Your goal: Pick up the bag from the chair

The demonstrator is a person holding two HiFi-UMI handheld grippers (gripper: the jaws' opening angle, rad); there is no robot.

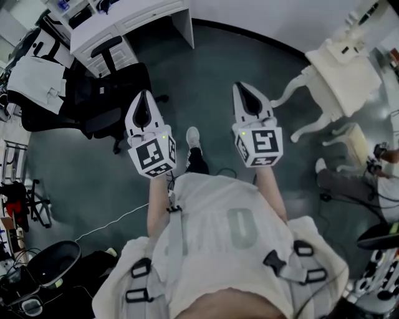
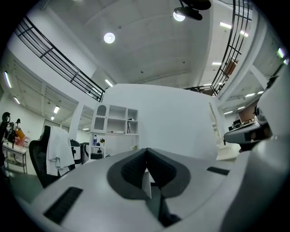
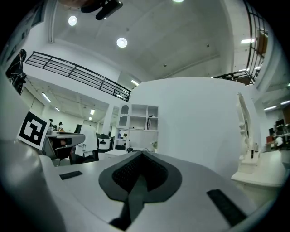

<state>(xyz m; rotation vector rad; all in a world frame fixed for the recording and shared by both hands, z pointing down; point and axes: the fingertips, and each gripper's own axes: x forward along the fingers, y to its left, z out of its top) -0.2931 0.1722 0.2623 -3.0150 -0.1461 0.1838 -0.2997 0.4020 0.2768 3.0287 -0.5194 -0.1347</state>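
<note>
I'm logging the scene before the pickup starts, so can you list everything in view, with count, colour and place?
bag: one, black, on the chair, hard to tell from it
chair: one, black, ahead-left of the person
cloth: one, white, draped over another chair back, far left
desk: one, white, top left
ornate table: one, white, right
shelf unit: one, white, against the far wall
floor: dark teal
other person: one, grey trousers, right edge
left gripper: one, white, shut and empty, held over the floor
right gripper: one, white, shut and empty, beside it
</note>
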